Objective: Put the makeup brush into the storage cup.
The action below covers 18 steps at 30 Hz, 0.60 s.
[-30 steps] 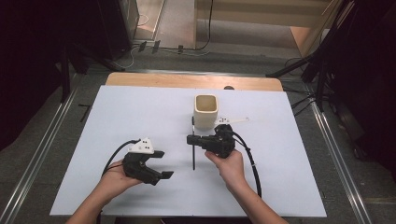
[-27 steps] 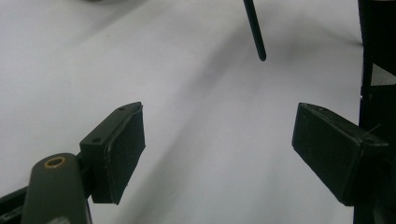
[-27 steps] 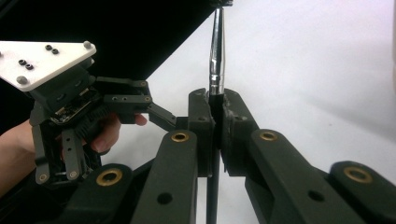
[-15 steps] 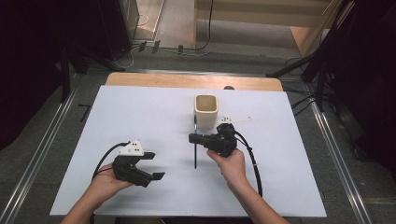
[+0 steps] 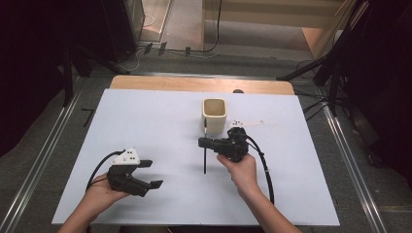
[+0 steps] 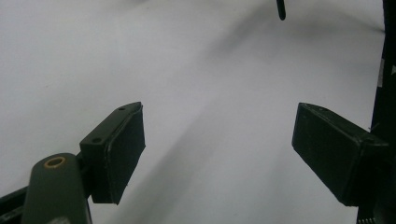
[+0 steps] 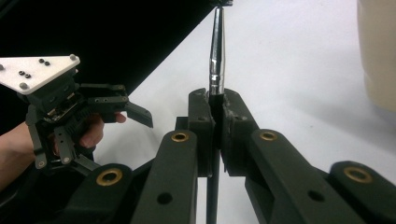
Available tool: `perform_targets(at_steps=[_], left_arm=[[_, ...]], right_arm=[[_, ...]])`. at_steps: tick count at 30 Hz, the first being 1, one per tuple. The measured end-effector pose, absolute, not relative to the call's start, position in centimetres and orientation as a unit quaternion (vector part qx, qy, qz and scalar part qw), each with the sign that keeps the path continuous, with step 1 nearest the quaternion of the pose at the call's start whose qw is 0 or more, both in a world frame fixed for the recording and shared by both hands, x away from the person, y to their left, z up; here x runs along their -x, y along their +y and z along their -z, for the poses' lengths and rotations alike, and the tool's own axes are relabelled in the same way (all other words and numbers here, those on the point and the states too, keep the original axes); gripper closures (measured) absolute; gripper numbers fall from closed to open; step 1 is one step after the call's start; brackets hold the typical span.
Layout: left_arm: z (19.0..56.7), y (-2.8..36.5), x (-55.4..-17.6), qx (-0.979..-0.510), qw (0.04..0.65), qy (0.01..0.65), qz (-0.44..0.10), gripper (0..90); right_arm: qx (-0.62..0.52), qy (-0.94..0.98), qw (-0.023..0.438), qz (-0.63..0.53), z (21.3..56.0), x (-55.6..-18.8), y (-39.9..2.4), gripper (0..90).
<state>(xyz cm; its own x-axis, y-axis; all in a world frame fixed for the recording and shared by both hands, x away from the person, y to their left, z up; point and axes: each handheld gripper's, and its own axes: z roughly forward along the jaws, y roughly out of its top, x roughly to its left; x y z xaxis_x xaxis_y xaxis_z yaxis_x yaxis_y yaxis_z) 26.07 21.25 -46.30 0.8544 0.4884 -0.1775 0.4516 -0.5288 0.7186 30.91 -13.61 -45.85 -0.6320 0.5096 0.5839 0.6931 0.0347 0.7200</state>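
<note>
A thin black pen (image 5: 204, 158) is pinched between the jaws of my right gripper (image 5: 204, 142), just in front of a beige cup (image 5: 214, 115) on the white table (image 5: 145, 116). In the right gripper view the pen (image 7: 216, 51) sticks up past the shut gripper (image 7: 216, 100), with the cup (image 7: 379, 51) at the right edge. My left gripper (image 5: 151, 174) rests low at the front left, open, nothing between its pads (image 6: 123, 151). The pen's tip (image 6: 280, 9) shows far off in the left gripper view.
A wooden strip (image 5: 199, 84) runs along the table's far edge. Dark stands and cables (image 5: 335, 73) sit on the floor beyond and to the right. Black cables trail from both grippers toward the front edge.
My left gripper has drifted left, staying open. The right gripper and pen have shifted slightly right, toward the cup.
</note>
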Motion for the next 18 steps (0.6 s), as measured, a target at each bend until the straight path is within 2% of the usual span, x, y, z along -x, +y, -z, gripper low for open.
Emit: perform_targets(at_steps=[18], left_arm=[[46.3,22.5,-25.9,-0.869,0.404,0.283,-0.03,17.5]], right_arm=[[0.435,-0.705,0.069,0.556,45.4,-31.7,-14.9,85.8]])
